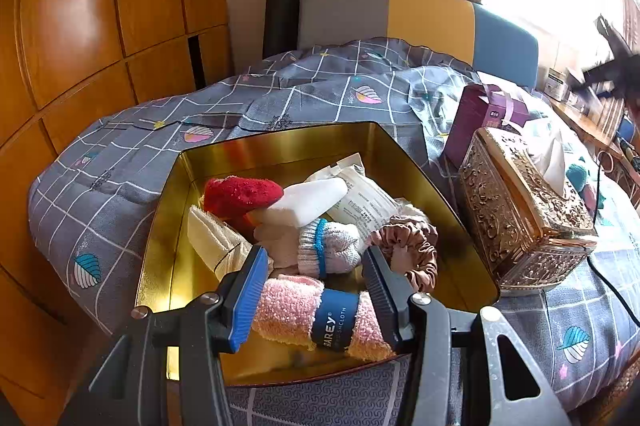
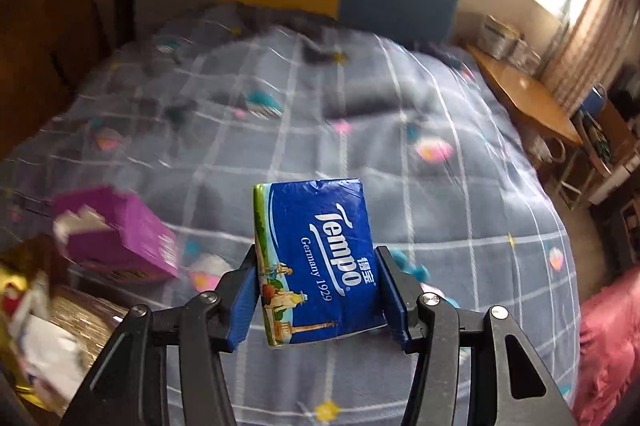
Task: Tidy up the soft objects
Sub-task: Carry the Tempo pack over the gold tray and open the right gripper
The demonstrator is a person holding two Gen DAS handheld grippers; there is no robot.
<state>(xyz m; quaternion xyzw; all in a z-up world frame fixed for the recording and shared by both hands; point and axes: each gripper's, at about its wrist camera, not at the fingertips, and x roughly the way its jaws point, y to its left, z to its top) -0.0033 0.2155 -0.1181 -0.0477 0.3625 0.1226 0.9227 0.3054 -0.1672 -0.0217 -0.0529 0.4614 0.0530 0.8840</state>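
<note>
Right gripper [image 2: 316,300] pinches a blue tissue pack [image 2: 316,262] across its short width, one pad on each long edge. The pack's long axis runs along the fingers, its free end toward 12 o'clock in the right wrist view. It hangs clear above the checked quilt [image 2: 440,186], touching nothing else. Heavy blur in this view.

Left gripper [image 1: 316,296] is in the gold tin [image 1: 280,142], its jaws on either side of a rolled pink cloth [image 1: 288,310] with a blue paper band. The roll's long axis runs 9 to 3 o'clock, from pad to pad, so the pads bear on its two ends. It looks gripped, though the roll seems to rest on the tin floor.

Other tin contents, left wrist view: red sock [image 1: 240,194] at 11 o'clock of the gripper, white-and-blue knit sock [image 1: 328,246] at 12, brown scrunchie [image 1: 412,246] at 1.

Key relation, right wrist view: the tin is only a gold-and-red smear at the frame's left edge, about 9 o'clock of the pack. The purple box [image 2: 120,234] and the ornate tissue box [image 2: 80,310] lie between. Judgement: the pack must travel toward 9 o'clock, over both boxes, then descend. The right hand alone carries it. The free tin floor looks widest at the far wall, around 12 o'clock of the left gripper.

Risk: the left gripper occupies the near end of the tin.
</note>
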